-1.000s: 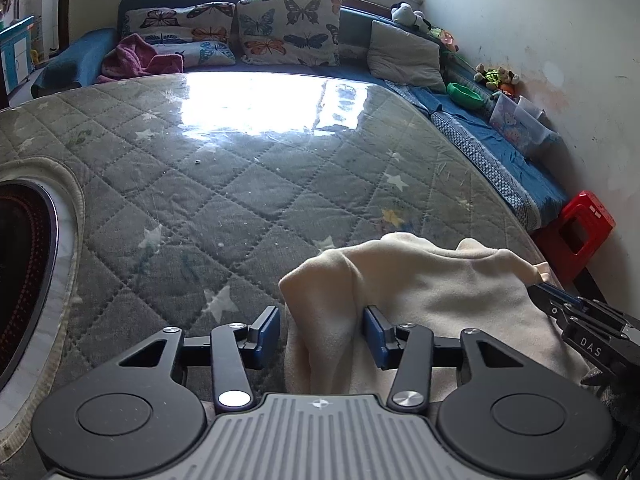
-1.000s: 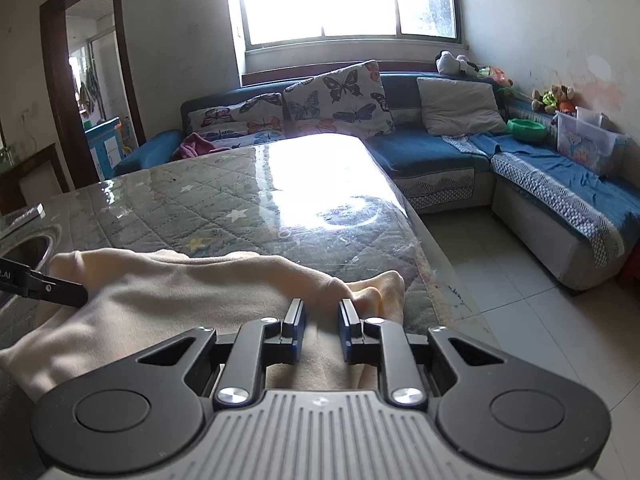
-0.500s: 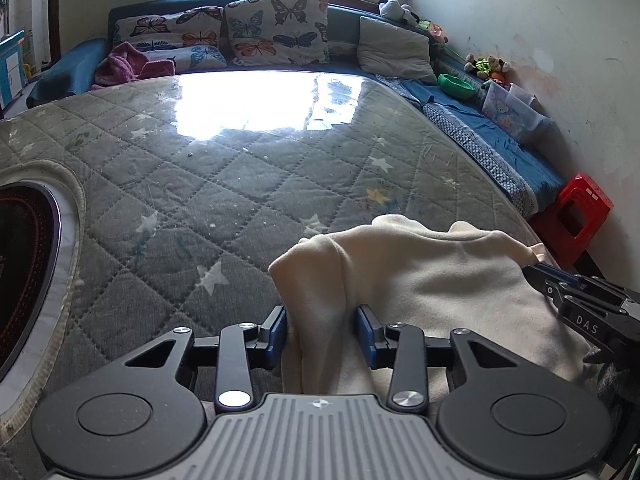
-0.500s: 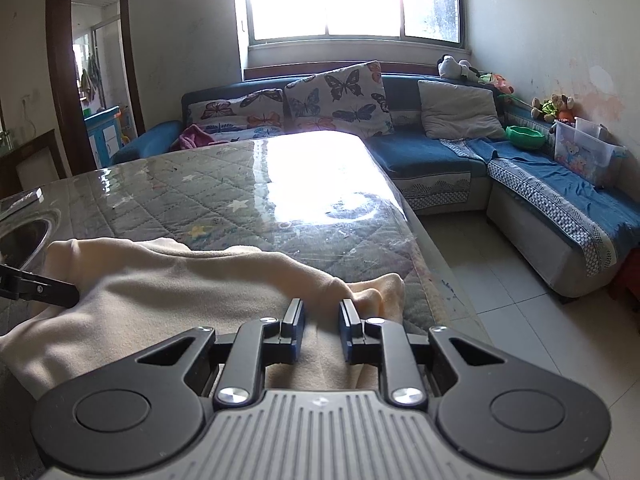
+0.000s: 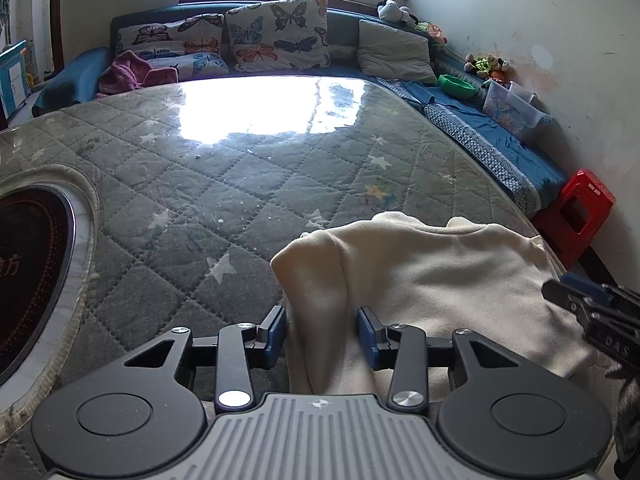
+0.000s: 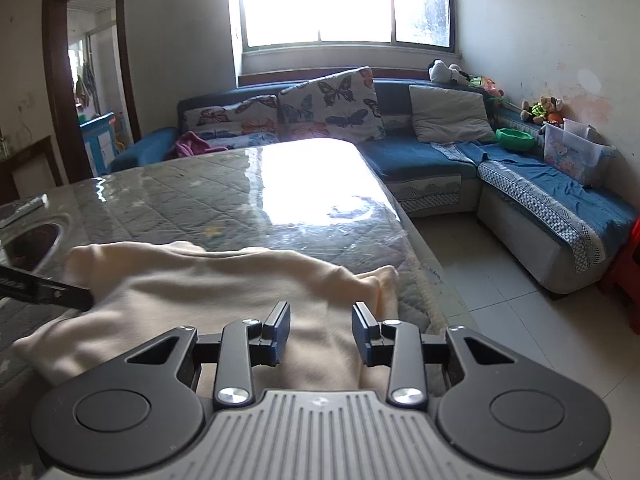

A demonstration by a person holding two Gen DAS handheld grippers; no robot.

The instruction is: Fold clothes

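Cream garment (image 5: 440, 280) near edge hidden; left hand-held gripper (image 5: 322, 330) possibly pinching fold; right (image 6: 320, 334) just parted.

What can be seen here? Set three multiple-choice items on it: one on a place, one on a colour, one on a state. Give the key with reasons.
1. The red stool stands
A. on the table
B. on the floor
C. on the sofa

2. The garment being folded is
A. cream
B. pink
C. green

3. The jaws of the right tool are
A. clamped on a pillow
B. pressed fully together
C. standing apart over the garment

Key:
1. B: the stool sits below table level, beside the wall.
2. A: the cloth is pale cream all over.
3. C: the pads show a clear gap with cloth lying between them unpinched; the jaws have just been opening.
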